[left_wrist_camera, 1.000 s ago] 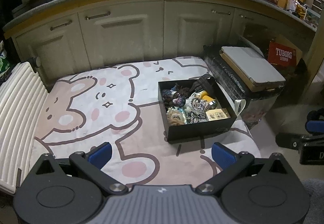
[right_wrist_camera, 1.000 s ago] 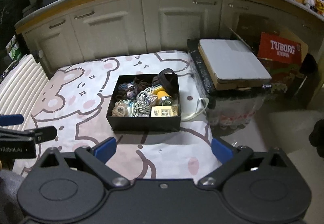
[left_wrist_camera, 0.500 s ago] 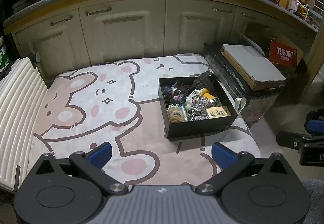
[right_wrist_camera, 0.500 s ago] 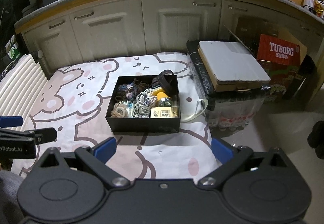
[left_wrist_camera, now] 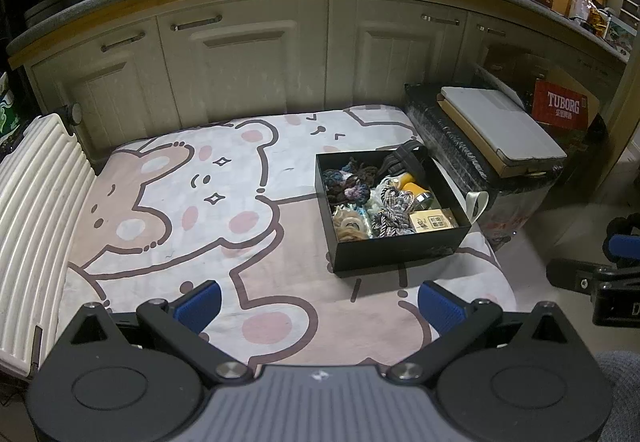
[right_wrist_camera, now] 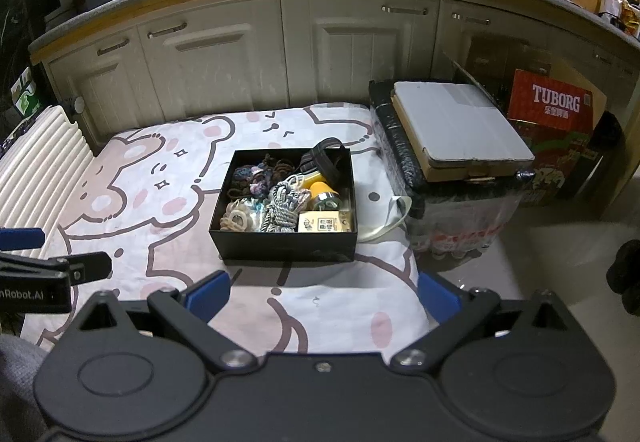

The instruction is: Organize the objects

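Black open box (right_wrist_camera: 286, 244) sits on the bear-print blanket (right_wrist_camera: 168, 162), toward the blanket's right side; packed full: dark scrunchies (right_wrist_camera: 256, 172) at the back left of the box, a beige hair tie (right_wrist_camera: 236, 220) front left, a grey braided cord (right_wrist_camera: 282, 206) in the middle, a yellow-orange bottle (right_wrist_camera: 320, 190) right of the cord, a small tan card with print (right_wrist_camera: 322, 223) at the front right, a black strap (right_wrist_camera: 322, 158) sticking up over the back rim; same box in the left wrist view (left_wrist_camera: 400, 250), right of centre.

Right gripper (right_wrist_camera: 322, 292) hangs just in front of the box, blue pads spread wide, nothing between them; left gripper (left_wrist_camera: 320, 306) sits to the left of the box and a bit nearer, pads also wide apart and empty, over bare blanket; each gripper shows at the edge of the other's view.

A white strap loop (right_wrist_camera: 394, 220) lies just right of the box; beyond it a black plastic-wrapped bundle (right_wrist_camera: 452, 210) with a flat grey-topped carton (right_wrist_camera: 456, 122) on it; red TUBORG carton (right_wrist_camera: 554, 106) further right; cream cabinet doors (right_wrist_camera: 224, 66) behind the box; white ribbed panel (right_wrist_camera: 38, 158) far left of the box, along the blanket's edge.
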Tool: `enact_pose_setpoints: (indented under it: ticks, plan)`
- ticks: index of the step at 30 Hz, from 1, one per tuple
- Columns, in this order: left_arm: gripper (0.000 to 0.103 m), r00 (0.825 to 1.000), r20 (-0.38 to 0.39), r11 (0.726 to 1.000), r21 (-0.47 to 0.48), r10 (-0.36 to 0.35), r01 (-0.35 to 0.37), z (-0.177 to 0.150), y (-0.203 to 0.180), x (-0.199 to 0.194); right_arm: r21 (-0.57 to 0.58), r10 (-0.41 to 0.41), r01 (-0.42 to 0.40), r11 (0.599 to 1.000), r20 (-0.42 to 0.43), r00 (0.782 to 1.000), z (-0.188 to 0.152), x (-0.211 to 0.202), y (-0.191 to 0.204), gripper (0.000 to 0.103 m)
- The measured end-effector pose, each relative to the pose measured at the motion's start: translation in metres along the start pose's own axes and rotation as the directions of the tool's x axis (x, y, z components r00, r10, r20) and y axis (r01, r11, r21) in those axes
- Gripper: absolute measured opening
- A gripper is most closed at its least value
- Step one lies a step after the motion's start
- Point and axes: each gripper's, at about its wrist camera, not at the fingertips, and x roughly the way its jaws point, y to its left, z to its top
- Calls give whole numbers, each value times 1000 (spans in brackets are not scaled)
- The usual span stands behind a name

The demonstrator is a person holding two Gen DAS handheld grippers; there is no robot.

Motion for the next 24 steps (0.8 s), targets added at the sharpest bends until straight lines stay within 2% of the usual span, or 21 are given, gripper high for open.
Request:
enact_pose_setpoints:
  ticks: [24]
  plan:
    - [103, 1000, -1, 1000, 1, 4, -4, -1, 6, 0, -5, 0, 0, 1000, 0, 1000, 0, 0, 1, 101]
